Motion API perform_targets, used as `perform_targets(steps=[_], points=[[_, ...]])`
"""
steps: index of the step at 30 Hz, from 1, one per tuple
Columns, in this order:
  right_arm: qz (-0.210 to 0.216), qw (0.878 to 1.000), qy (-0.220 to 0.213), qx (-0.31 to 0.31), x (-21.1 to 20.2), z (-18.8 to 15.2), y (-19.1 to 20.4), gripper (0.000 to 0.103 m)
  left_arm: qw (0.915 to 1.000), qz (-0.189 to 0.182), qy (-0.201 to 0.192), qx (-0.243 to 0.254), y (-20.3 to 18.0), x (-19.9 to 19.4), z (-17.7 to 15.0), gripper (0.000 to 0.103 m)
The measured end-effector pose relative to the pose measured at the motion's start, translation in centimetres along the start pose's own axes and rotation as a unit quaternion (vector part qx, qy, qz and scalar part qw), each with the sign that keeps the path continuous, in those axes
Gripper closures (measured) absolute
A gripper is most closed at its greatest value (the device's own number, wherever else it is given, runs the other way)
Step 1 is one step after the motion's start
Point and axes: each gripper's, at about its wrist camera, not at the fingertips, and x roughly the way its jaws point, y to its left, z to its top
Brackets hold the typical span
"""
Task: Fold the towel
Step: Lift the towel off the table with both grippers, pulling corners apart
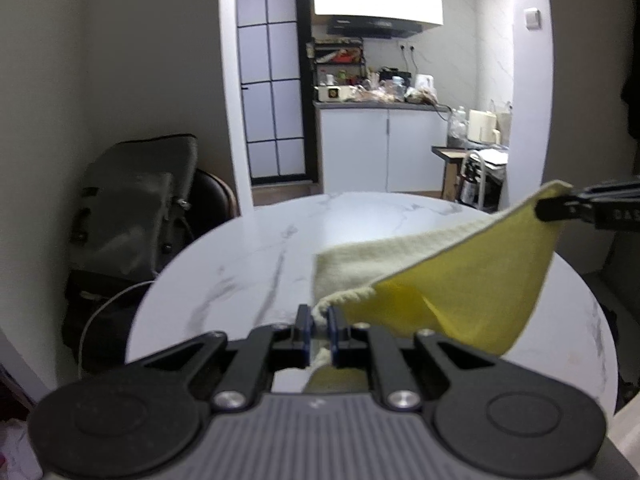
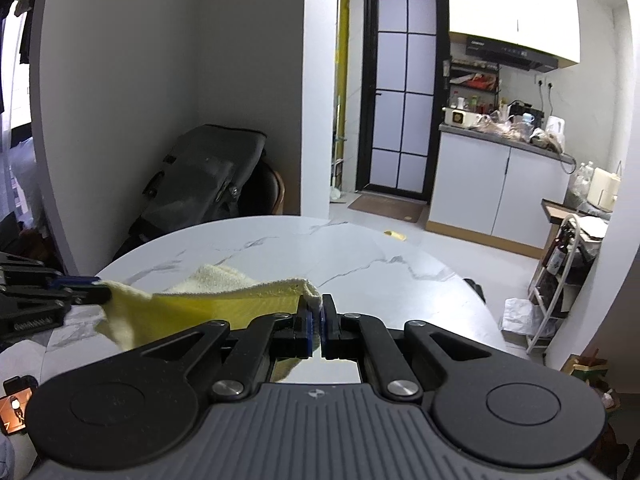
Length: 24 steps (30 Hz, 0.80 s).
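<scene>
Round marble desk spreads out ahead of both sets of fingers, and the yellow towel hangs stretched between them, its far part draped on the desk just beyond the left fingers while the near edge is up in the air. Left gripper is clamped tight on one corner and right gripper is pinched shut on the other, so the grab is done but the fold looks barely begun: that raised edge has yet to be carried over and laid down
</scene>
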Motion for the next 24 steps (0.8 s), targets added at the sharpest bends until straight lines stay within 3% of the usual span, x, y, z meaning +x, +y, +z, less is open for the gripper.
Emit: perform_targets(steps=[11,24], points=[[-0.024,0.999,-0.045,0.006,-3.7,2.2,-1.0,0.099,0.9978,0.015,-0.053,-0.038,3.0,-3.2,2.2,0.094],[-0.017,0.993,-0.115,0.005,-8.7,5.4,-0.2,0.099,0.9875,0.001,-0.145,-0.061,4.0,-8.2,6.4,0.095]])
